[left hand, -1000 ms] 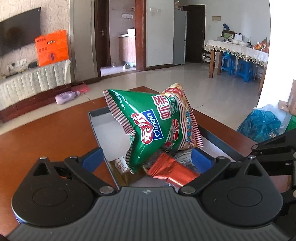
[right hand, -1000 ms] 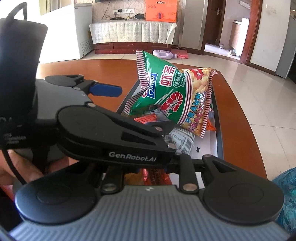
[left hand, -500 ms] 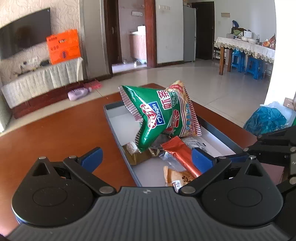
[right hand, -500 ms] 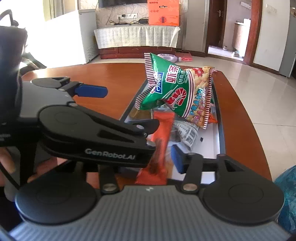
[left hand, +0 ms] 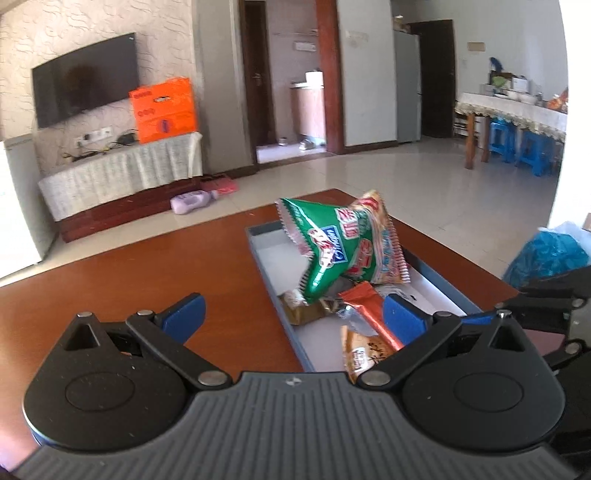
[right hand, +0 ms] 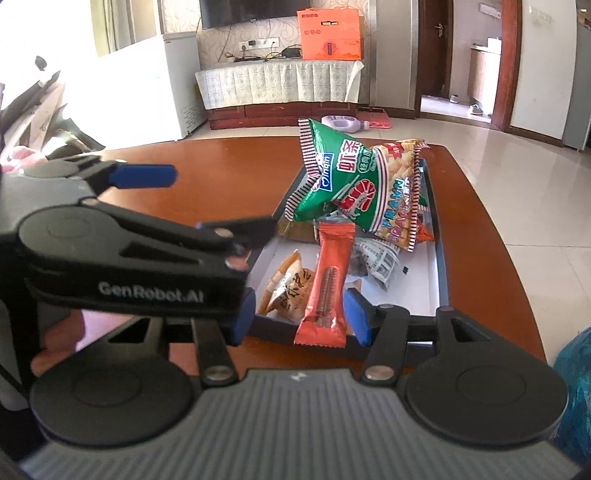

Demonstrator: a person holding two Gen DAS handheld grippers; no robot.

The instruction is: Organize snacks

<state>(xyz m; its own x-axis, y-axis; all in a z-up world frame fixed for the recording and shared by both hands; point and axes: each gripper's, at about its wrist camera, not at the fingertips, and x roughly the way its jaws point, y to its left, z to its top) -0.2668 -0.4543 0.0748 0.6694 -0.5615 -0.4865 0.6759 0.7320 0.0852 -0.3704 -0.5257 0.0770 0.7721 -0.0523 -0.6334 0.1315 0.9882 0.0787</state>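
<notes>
A grey tray point(left hand: 275, 291) point(right hand: 441, 254) on the brown table holds a green prawn cracker bag point(left hand: 343, 247) point(right hand: 354, 184), which stands on several small snack packets. My right gripper point(right hand: 301, 314) stands at the tray's near end with its jaws apart; an orange-red snack bar point(right hand: 327, 284) point(left hand: 369, 314) stands upright between the pads, touching none that I can see. A tan packet point(right hand: 291, 291) point(left hand: 365, 352) lies under it. My left gripper point(left hand: 291, 314) is open and empty, over the tray's left edge.
The brown table point(left hand: 129, 280) point(right hand: 221, 158) extends left of the tray. A blue plastic bag point(left hand: 546, 254) lies beyond the table's right edge. A TV stand with an orange box point(right hand: 328, 35) and a white freezer point(right hand: 155, 85) stand farther off.
Both grippers pulled back from the tray. The right gripper came out from under the left one with the orange-red bar, and its jaws have spread apart around the bar.
</notes>
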